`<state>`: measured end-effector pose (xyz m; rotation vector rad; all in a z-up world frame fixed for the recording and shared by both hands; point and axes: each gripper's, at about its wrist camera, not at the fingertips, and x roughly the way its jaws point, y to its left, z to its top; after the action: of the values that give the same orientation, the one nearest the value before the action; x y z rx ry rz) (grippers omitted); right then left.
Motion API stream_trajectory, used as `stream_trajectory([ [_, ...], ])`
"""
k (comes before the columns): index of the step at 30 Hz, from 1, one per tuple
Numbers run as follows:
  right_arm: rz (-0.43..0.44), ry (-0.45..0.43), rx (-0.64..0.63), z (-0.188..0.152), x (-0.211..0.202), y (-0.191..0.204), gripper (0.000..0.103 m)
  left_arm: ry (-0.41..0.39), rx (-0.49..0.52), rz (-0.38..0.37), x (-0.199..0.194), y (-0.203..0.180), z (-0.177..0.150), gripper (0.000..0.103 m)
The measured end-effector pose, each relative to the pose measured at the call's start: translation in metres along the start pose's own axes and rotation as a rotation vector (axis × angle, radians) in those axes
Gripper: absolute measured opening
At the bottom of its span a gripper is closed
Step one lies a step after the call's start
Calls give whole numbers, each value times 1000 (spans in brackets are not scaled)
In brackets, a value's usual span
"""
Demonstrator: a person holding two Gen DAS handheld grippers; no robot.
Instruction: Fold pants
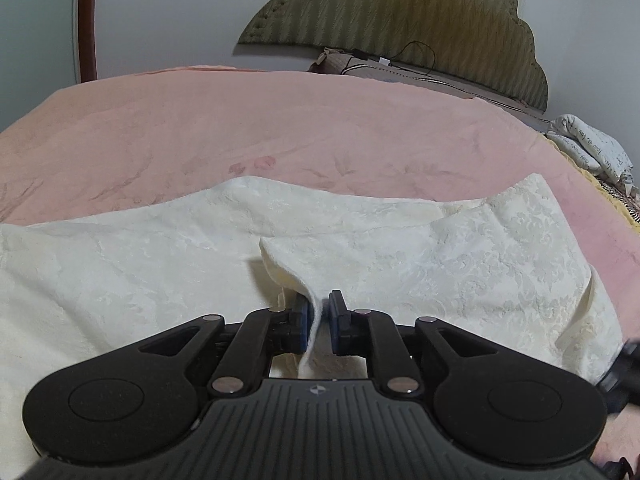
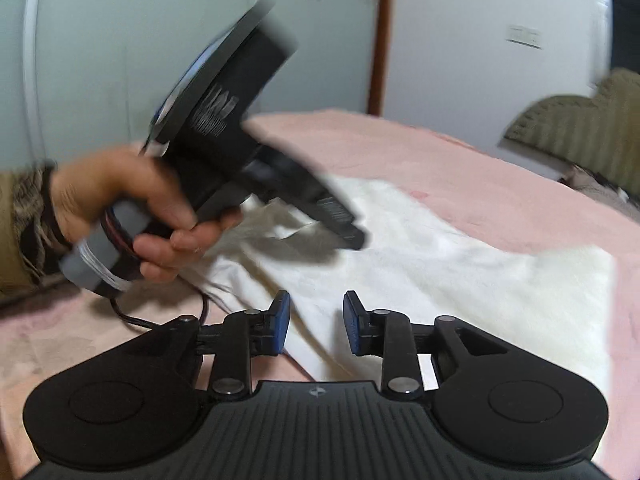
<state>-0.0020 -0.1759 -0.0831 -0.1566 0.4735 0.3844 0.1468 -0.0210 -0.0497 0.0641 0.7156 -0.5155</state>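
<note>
Letting go of the fold

The cream pants [image 1: 400, 240] lie mid-frame on the pink bedspread [image 1: 240, 120]; our left gripper [image 1: 319, 322] stands narrow with loose cloth between, our right gripper [image 2: 316, 322] is parted and empty, so we should lift clear gently.

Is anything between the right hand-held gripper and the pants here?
Nothing visible: the right hand-held gripper is open directly over the white pants, with no object between.

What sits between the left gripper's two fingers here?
In the left wrist view, a raised fold of the cream pants stands between the left gripper's fingers, which are slightly apart.
</note>
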Motion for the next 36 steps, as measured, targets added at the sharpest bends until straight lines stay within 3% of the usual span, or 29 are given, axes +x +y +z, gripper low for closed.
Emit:
stream_trajectory([
  [3,-121,-21,119,-14,-20,-33,36,-7,-5,7,1,-2,-1,22],
  [5,-202,72,189,-25,-17,-57,47,-8,-2,9,2,-1,-1,27],
  [6,-185,132,191,-30,-14,-63,47,-7,-2,9,2,-1,-1,29],
  [7,-161,138,172,-36,-18,-64,47,-5,-3,14,2,-1,0,29],
  [9,-157,122,164,-39,-32,-62,47,-10,-2,55,-1,-2,1,47],
  [10,-153,112,166,-40,-39,-61,48,-21,-2,99,-5,-3,1,51],
  [14,-249,39,175,-37,-53,-67,48,-108,-20,169,-29,-8,6,50],
  [17,-355,-15,231,-38,-64,-86,48,-171,-5,146,-47,-24,17,51],
  [22,-452,-5,329,-57,-77,-114,48,-160,135,47,-36,-77,25,54],
  [25,-452,34,226,-63,-84,-108,48,-129,230,23,-12,-113,25,59],
  [31,-413,-37,-138,-73,-83,-61,48,-113,354,26,35,-169,24,66],
  [36,-448,35,-207,-80,-59,-54,48,-130,442,75,65,-197,25,68],
])
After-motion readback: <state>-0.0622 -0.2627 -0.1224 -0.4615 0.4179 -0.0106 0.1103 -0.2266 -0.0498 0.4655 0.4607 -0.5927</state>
